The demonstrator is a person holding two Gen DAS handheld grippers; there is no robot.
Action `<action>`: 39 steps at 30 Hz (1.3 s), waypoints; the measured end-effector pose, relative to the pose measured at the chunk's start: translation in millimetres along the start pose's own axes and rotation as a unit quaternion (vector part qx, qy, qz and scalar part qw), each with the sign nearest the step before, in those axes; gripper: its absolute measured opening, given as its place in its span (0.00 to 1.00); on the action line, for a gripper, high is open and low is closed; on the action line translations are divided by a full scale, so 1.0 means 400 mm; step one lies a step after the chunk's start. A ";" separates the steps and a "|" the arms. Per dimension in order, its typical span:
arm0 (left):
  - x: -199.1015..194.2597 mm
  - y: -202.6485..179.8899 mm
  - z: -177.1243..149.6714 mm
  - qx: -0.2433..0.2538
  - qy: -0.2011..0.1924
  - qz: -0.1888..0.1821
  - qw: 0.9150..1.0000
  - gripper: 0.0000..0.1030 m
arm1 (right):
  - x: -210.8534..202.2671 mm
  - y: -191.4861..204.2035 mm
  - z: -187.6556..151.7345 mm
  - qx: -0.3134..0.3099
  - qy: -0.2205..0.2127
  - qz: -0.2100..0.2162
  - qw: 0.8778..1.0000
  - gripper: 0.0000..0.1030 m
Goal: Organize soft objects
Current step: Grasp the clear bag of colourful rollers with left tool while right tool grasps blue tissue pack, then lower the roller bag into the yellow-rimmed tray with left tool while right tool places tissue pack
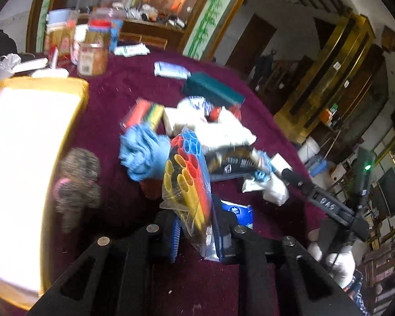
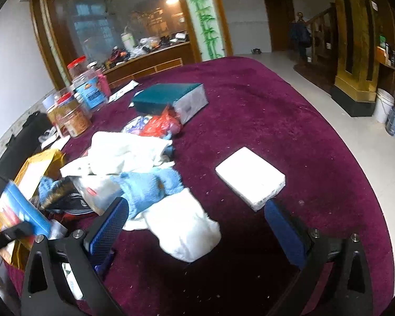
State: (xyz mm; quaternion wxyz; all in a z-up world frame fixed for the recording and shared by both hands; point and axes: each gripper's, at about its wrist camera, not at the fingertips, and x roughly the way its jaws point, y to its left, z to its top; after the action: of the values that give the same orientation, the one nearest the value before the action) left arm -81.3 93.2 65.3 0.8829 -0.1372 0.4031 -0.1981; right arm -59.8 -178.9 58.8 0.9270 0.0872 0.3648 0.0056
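L claw (image 1: 197, 234) is clamped on a clear bag of coloured tubes (image 1: 187, 181), yellow, red & blue, blue pads pinching the bag's lower end w/ the tubes sticking up over the counter (image 1: 134, 84). Just behind the bag: a blue knit (image 1: 142, 155) & a heap of white cloth (image 1: 218, 131), w/ a teal box (image 1: 213, 90) further back. A fuzzy brown toy (image 1: 77, 184) lies left of it, beside a yellow-rimmed bin (image 1: 81, 92). Jars (image 1: 92, 58) crowd the far left edge.

R claw (image 2: 194, 226) gapes wide, nothing between its pads, hanging over a white cloth wad (image 2: 184, 231) that touches the blue knit. A white packet (image 2: 250, 181) lies apart to the right on the maroon cover.
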 end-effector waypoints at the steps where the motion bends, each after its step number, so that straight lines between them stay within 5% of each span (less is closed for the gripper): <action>1: -0.027 0.009 0.000 -0.002 -0.009 0.000 1.000 0.20 | -0.009 0.014 -0.001 -0.011 0.013 0.003 1.000 1.00; 6: -0.106 0.072 0.000 -0.016 -0.037 0.004 0.999 0.20 | -0.075 0.135 -0.036 -0.049 0.067 0.098 0.992 1.00; 11: -0.143 0.123 -0.010 -0.041 -0.051 0.007 0.998 0.20 | 0.014 0.283 -0.089 -0.094 0.150 0.077 0.981 0.98; 14: -0.168 0.145 -0.020 -0.045 -0.055 0.010 0.997 0.20 | 0.068 0.313 -0.115 -0.093 0.175 0.049 0.979 0.82; 16: -0.192 0.161 -0.022 -0.046 -0.063 0.015 0.997 0.20 | 0.076 0.324 -0.121 -0.098 0.167 0.029 0.981 0.63; 18: -0.218 0.182 -0.021 -0.048 -0.072 0.019 0.996 0.20 | 0.065 0.318 -0.125 -0.093 0.172 0.036 0.980 0.60; 22: -0.256 0.229 -0.009 -0.061 -0.084 0.020 0.994 0.20 | 0.015 0.312 -0.133 -0.099 0.181 0.048 0.977 0.59; 25: -0.268 0.261 0.001 -0.064 -0.083 0.021 0.994 0.20 | -0.054 0.321 -0.128 -0.100 0.189 0.091 0.973 0.59; 30: -0.265 0.311 0.039 -0.064 -0.079 0.039 0.994 0.21 | -0.129 0.419 -0.039 -0.118 0.143 0.178 0.966 0.59; 39: -0.199 0.397 0.169 -0.055 -0.061 0.063 0.995 0.21 | 0.030 0.715 0.119 -0.161 0.124 0.215 0.955 0.60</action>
State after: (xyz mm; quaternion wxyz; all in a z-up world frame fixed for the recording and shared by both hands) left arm -39.1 275.8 96.6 0.9078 -0.1712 0.3665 -0.1106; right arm -3.6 96.1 132.5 0.8530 0.0120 0.4436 0.2746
